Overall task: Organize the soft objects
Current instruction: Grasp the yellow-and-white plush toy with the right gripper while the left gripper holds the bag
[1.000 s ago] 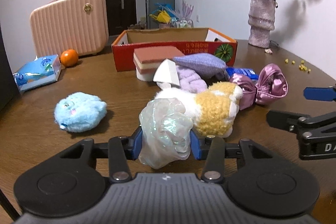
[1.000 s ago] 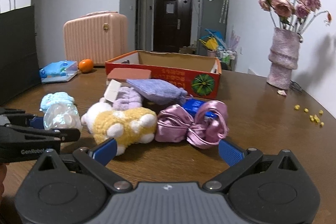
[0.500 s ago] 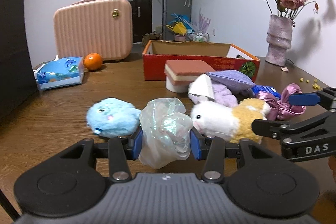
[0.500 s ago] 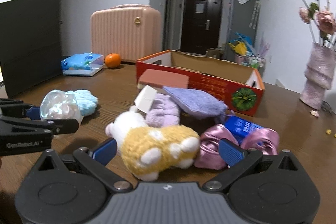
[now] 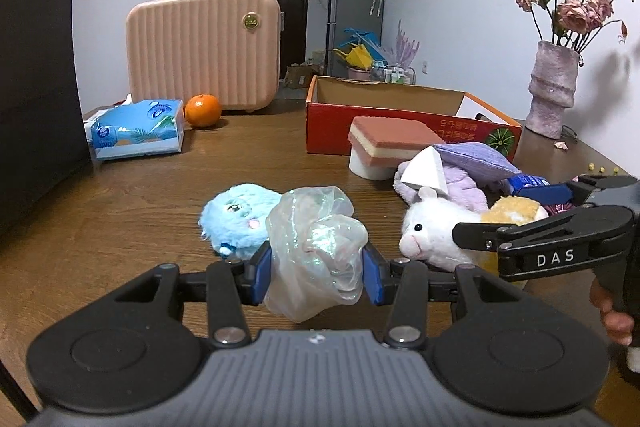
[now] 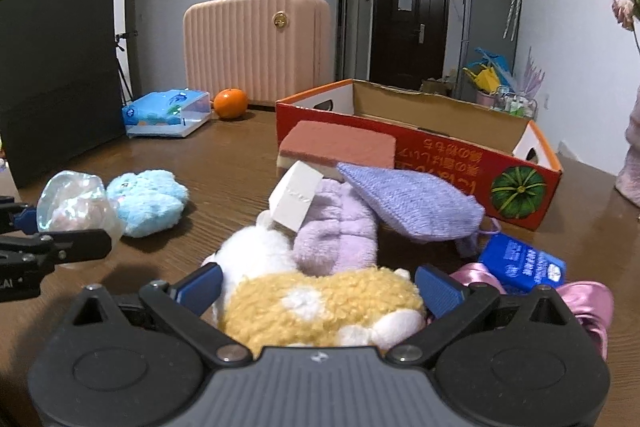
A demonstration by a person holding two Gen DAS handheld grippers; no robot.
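Between the blue pads of the left claw, an iridescent translucent pouf is being pinched, lifted just clear of the table. Just behind it and to its left, a light blue plush toy is lying on the wood.

Right claw: fingers are standing wide apart, straddling a yellow-and-white plush hamster without visibly pressing it; the hamster is resting on the table. Touching the hamster's far side, a lilac fleece item is sitting with a white foam wedge leaning on it and a purple knitted pouch draped over its right side. To the right, a blue packet is lying on a pink satin bundle.

Behind the pile, a pink-topped sponge block is sitting against an open red cardboard box. Farther left, an orange, a tissue pack and a pink suitcase are standing near the table's far edge.
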